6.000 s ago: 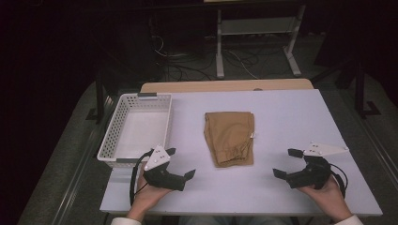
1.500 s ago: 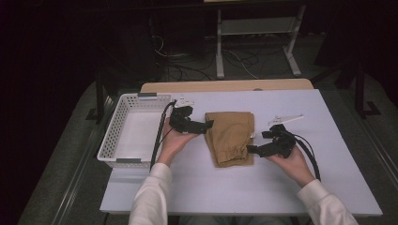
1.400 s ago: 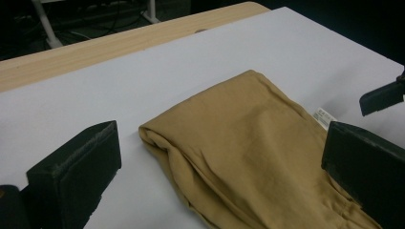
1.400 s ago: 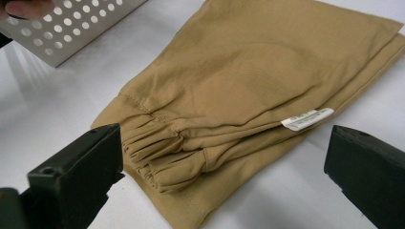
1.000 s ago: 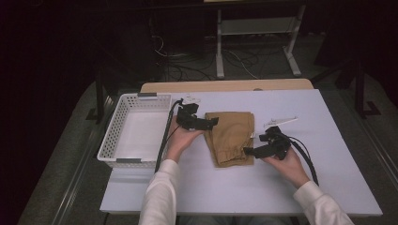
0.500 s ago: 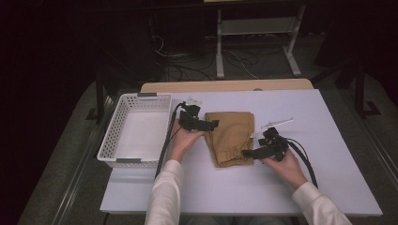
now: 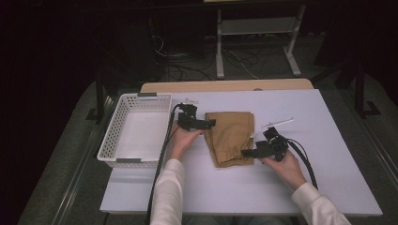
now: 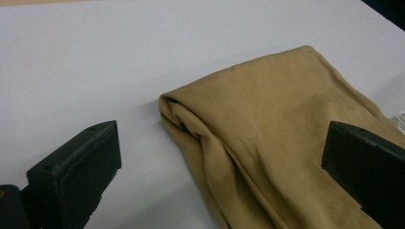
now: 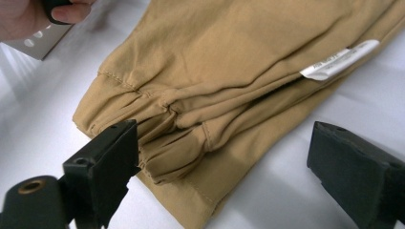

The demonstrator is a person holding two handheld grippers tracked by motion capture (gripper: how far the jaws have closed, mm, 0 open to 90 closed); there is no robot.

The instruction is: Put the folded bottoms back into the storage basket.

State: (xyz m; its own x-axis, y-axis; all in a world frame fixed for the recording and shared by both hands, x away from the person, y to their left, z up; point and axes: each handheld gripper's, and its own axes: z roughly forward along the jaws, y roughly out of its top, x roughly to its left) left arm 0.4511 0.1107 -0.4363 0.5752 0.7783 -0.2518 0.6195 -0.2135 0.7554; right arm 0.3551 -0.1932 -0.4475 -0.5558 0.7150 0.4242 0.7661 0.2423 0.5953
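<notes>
Cables (image 7: 234,58) tangle on dim floor behind white table (image 7: 328,122).

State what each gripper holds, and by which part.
Nothing held yet. Left gripper open around the folded tan garment at its far corner; right gripper open at its cuffed hem.

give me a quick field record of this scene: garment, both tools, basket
garment: folded tan garment lying flat on the white table
left tool: left tool open at the garment's far left corner, jaws astride the fold, not gripping
right tool: right tool open at the near right corner by the gathered cuff, jaws just closing a little, cloth between them, not yet pinched
label: white label on the garment's edge
basket: white basket left of the garment, nothing in it
</notes>
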